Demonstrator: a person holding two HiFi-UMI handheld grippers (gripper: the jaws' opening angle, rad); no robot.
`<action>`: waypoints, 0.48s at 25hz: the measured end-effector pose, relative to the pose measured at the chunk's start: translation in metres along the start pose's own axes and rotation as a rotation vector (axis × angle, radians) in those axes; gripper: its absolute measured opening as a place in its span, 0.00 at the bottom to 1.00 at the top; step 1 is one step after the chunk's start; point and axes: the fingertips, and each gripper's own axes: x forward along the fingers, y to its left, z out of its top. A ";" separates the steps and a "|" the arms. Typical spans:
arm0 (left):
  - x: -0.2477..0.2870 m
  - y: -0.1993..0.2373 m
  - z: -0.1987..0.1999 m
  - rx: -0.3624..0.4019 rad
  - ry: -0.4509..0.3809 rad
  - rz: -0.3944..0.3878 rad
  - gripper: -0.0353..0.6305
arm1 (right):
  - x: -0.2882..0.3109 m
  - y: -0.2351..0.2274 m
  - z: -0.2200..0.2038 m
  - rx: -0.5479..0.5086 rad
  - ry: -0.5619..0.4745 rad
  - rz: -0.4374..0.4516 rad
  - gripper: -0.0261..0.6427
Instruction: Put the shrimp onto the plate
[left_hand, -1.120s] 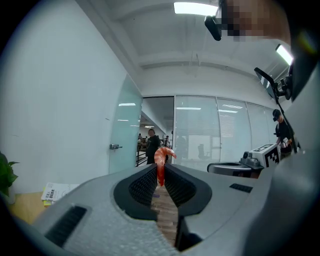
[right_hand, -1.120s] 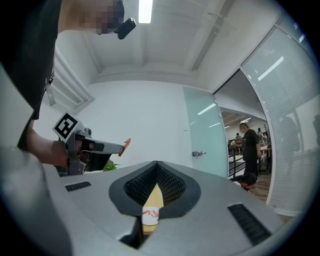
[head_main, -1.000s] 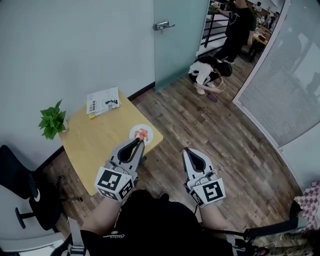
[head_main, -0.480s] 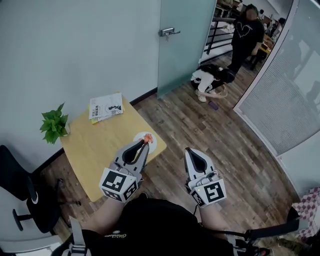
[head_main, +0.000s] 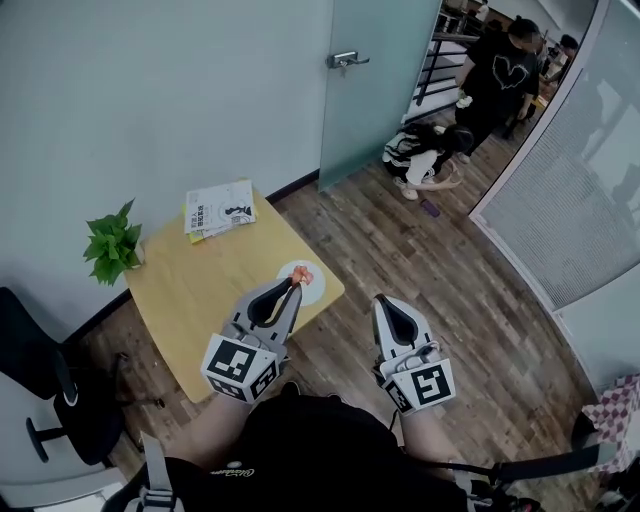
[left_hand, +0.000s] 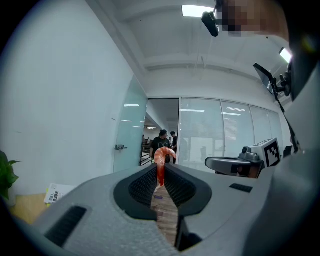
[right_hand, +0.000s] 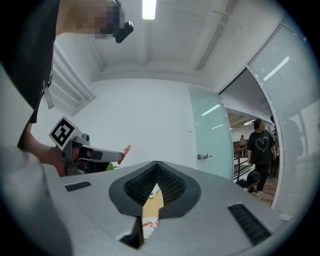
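An orange shrimp hangs between the tips of my left gripper, which is shut on it just above the small white plate at the near right corner of the yellow table. In the left gripper view the shrimp stands upright between the jaws, its curled tail poking above them. My right gripper is held over the wooden floor to the right of the table, shut with nothing in it. Through the gap below the right gripper's tips, a bit of the plate shows.
A potted plant and a booklet sit at the table's far side. A black chair stands left of me. Past a glass door, one person crouches and another stands on the floor.
The head view has shifted a little, so the table sits slightly further right. The left gripper still holds the shrimp over the plate. The right gripper has barely moved.
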 end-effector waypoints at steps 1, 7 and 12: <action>0.000 0.002 0.000 -0.001 0.001 -0.002 0.12 | 0.002 0.001 -0.001 0.001 0.003 -0.003 0.04; 0.003 0.008 -0.008 -0.016 0.026 -0.015 0.13 | 0.006 0.004 -0.010 0.017 0.027 -0.013 0.04; 0.005 0.014 -0.022 -0.045 0.056 -0.021 0.12 | 0.013 0.004 -0.024 0.035 0.068 -0.022 0.04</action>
